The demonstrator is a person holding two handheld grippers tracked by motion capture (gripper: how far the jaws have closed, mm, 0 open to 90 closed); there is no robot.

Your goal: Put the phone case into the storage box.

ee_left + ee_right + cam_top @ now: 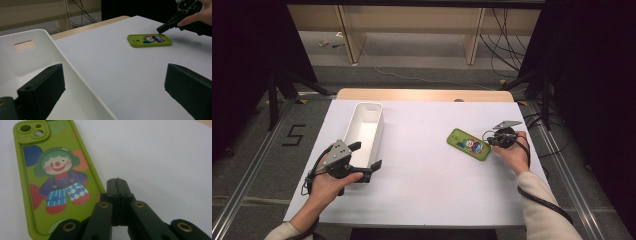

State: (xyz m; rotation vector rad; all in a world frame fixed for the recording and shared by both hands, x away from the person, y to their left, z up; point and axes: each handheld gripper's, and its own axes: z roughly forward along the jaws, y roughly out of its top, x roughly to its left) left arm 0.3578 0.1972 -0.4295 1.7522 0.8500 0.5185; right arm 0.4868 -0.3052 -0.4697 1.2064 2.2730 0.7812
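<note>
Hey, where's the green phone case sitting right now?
In the high view the green phone case lies flat on the white table, right of centre, beside the right gripper and well apart from the white bin.

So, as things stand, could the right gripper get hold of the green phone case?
Probably not yet. The right gripper sits beside the phone case with nothing between them, but it is shut and the case lies flat on the table. It would need to open first.
</note>
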